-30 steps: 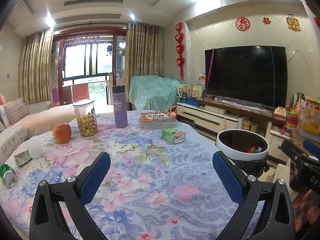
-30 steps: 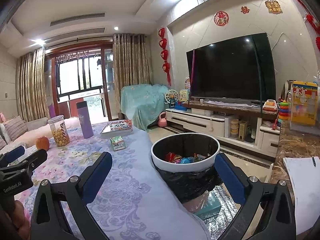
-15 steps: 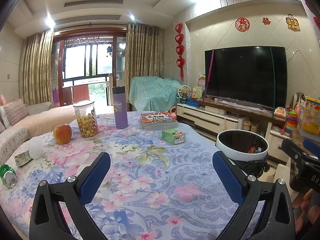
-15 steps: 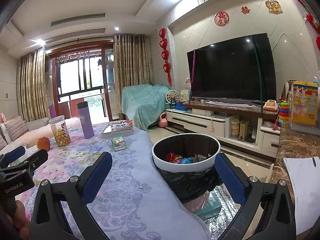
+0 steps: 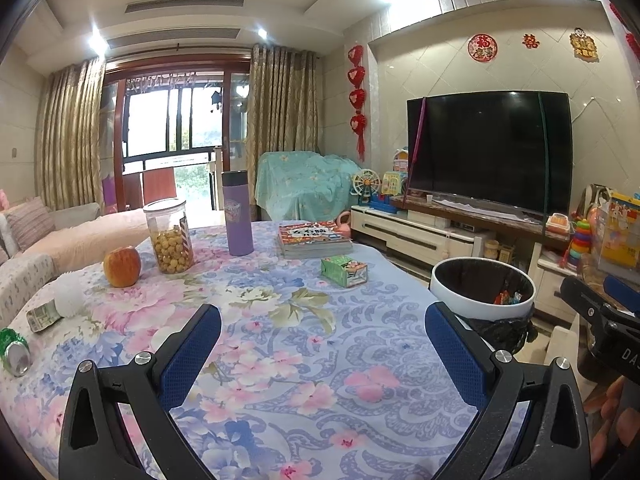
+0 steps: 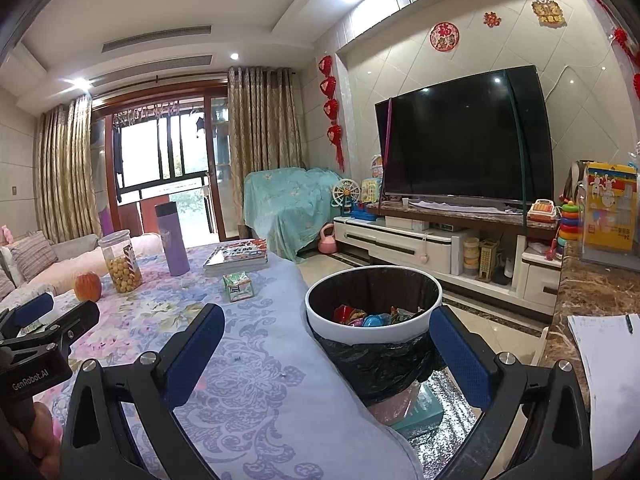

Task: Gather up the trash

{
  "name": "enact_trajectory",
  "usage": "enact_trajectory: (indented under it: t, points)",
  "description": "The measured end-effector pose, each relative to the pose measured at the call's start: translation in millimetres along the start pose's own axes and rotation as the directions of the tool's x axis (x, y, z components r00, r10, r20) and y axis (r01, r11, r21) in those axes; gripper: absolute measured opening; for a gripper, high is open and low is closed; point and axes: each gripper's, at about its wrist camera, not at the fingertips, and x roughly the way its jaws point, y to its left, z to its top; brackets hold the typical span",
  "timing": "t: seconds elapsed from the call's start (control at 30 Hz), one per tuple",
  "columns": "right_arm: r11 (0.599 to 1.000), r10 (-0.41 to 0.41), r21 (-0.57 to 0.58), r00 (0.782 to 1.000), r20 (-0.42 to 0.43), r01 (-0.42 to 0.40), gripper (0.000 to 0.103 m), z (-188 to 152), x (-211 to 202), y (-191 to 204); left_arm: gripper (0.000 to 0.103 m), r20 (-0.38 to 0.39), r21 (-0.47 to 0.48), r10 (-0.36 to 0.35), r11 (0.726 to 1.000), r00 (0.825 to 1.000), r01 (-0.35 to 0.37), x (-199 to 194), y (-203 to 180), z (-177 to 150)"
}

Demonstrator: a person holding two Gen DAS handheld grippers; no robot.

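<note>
My left gripper (image 5: 322, 332) hovers open and empty over the flowered tablecloth (image 5: 280, 360). A green drink carton (image 5: 344, 271) lies ahead of it, right of centre. At the far left lie a crushed green can (image 5: 14, 352), a small folded wrapper (image 5: 42, 315) and a white ball of paper (image 5: 69, 297). My right gripper (image 6: 326, 338) is open and empty at the table's right edge, just before the white bin (image 6: 374, 320) lined with a black bag and holding colourful wrappers. The bin (image 5: 482, 292) and carton (image 6: 238, 286) show in both views.
On the table stand an apple (image 5: 122, 266), a clear jar of snacks (image 5: 169, 236), a purple flask (image 5: 238, 214) and a stack of books (image 5: 314, 238). A TV cabinet (image 6: 420, 244) lies beyond the bin; a marble counter with papers (image 6: 600, 368) is on the right.
Almost nothing has moved; both grippers stay open and only the views drift very slightly.
</note>
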Motion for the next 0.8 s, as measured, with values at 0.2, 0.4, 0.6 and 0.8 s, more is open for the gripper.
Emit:
enact_trajectory:
  t: [0.2, 0.4, 0.6, 0.8]
  points:
    - [1.0, 0.0, 0.0, 1.0, 0.0, 0.0, 0.103, 0.0, 0.2, 0.6, 0.103, 0.002, 0.003, 0.002, 1.0, 1.0, -0.002, -0.1, -0.2, -0.1]
    - [1.0, 0.003, 0.001, 1.0, -0.003, -0.003, 0.103, 0.1, 0.2, 0.7, 0.103, 0.0, 0.002, 0.0, 1.0, 1.0, 0.0, 1.4, 1.9, -0.8]
    - [1.0, 0.002, 0.0, 1.0, -0.002, -0.002, 0.103, 0.0, 0.2, 0.8, 0.103, -0.002, 0.003, 0.0, 1.0, 1.0, 0.0, 2.2, 2.5, -1.4]
    - [1.0, 0.003, 0.0, 1.0, -0.002, -0.003, 0.103, -0.8, -0.1, 0.6, 0.103, -0.002, 0.003, -0.002, 1.0, 1.0, 0.002, 2.7, 3.4, -1.8]
